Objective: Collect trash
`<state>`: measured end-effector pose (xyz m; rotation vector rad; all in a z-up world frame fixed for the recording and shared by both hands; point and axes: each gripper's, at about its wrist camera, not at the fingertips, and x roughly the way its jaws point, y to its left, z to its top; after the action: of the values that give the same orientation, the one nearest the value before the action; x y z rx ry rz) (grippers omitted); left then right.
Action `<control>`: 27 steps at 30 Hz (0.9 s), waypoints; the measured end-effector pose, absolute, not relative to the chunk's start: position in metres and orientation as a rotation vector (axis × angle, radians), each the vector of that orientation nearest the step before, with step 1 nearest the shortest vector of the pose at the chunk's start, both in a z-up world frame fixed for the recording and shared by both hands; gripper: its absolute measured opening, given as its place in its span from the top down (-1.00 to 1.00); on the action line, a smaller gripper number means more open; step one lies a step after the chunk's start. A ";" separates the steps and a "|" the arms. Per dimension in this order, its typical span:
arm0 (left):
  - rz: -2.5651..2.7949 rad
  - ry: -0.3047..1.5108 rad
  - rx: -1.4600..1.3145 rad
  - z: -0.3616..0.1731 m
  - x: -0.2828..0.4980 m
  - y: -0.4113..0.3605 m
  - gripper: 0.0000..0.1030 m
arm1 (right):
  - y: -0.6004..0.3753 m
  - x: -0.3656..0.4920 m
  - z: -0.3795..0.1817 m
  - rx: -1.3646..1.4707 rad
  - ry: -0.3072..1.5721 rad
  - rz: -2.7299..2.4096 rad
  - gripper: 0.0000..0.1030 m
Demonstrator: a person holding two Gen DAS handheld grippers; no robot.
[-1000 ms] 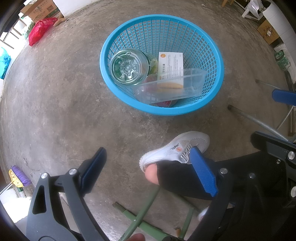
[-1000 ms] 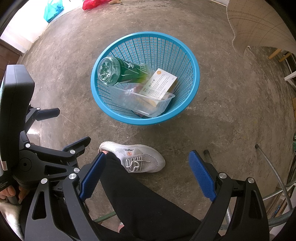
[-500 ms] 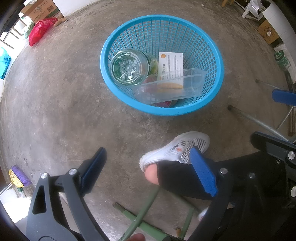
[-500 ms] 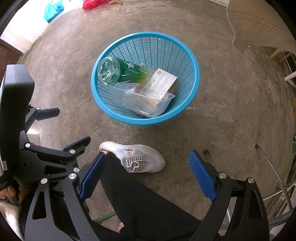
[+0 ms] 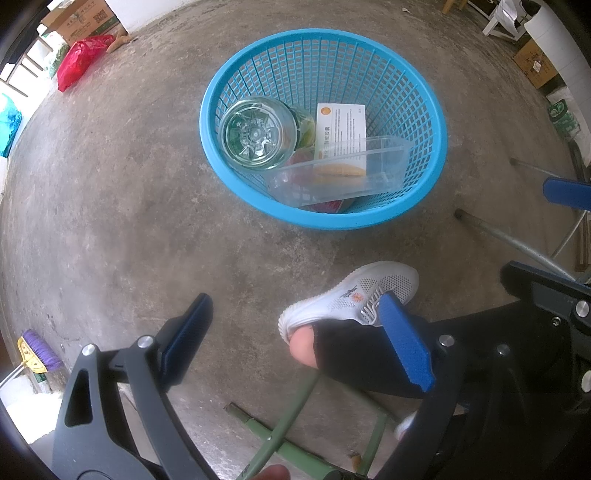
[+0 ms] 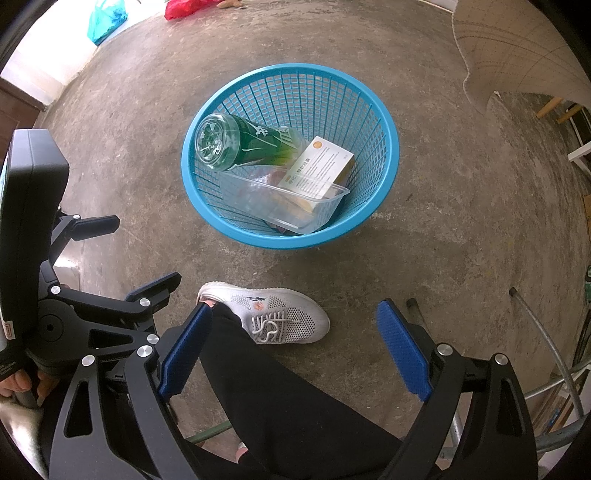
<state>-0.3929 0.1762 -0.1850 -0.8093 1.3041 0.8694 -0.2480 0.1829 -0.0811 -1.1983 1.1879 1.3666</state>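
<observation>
A blue mesh basket stands on the concrete floor. Inside it lie a green plastic bottle, a white printed carton and a clear plastic tray. My left gripper hangs open above the floor, well short of the basket, nothing between its blue pads. My right gripper is likewise open and empty, pointing down at the floor. The left gripper's black frame also shows in the right wrist view.
A person's white sneaker and black trouser leg sit below both grippers. Green chair legs and metal tubes lie near. A red bag, cardboard boxes and a broom line the floor's edges.
</observation>
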 end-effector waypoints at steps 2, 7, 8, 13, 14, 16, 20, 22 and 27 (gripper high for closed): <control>0.870 1.303 -0.808 -0.185 -0.392 0.177 -0.69 | 0.183 -0.248 -0.081 -1.199 1.187 1.367 -0.71; 0.870 1.304 -0.809 -0.185 -0.393 0.177 -0.69 | 0.183 -0.248 -0.081 -1.198 1.187 1.367 -0.71; 0.870 1.304 -0.810 -0.185 -0.393 0.176 -0.69 | 0.183 -0.248 -0.081 -1.199 1.188 1.367 -0.71; 0.868 1.305 -0.808 -0.185 -0.393 0.176 -0.69 | 0.183 -0.248 -0.081 -1.199 1.187 1.367 -0.71; 0.868 1.304 -0.808 -0.185 -0.392 0.177 -0.69 | 0.183 -0.248 -0.081 -1.199 1.187 1.367 -0.71; 0.870 1.304 -0.808 -0.185 -0.393 0.176 -0.69 | 0.183 -0.248 -0.081 -1.200 1.188 1.367 -0.71; 0.870 1.304 -0.811 -0.185 -0.393 0.176 -0.69 | 0.183 -0.248 -0.081 -1.198 1.188 1.367 -0.71; 0.869 1.306 -0.811 -0.185 -0.393 0.177 -0.69 | 0.183 -0.248 -0.081 -1.199 1.188 1.367 -0.71; 0.873 1.304 -0.798 -0.185 -0.392 0.177 -0.69 | 0.183 -0.248 -0.081 -1.199 1.188 1.367 -0.71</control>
<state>-0.3916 0.1768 -0.1845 -0.7983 1.3042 0.8733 -0.2479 0.1830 -0.0810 -1.1986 1.1877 1.3670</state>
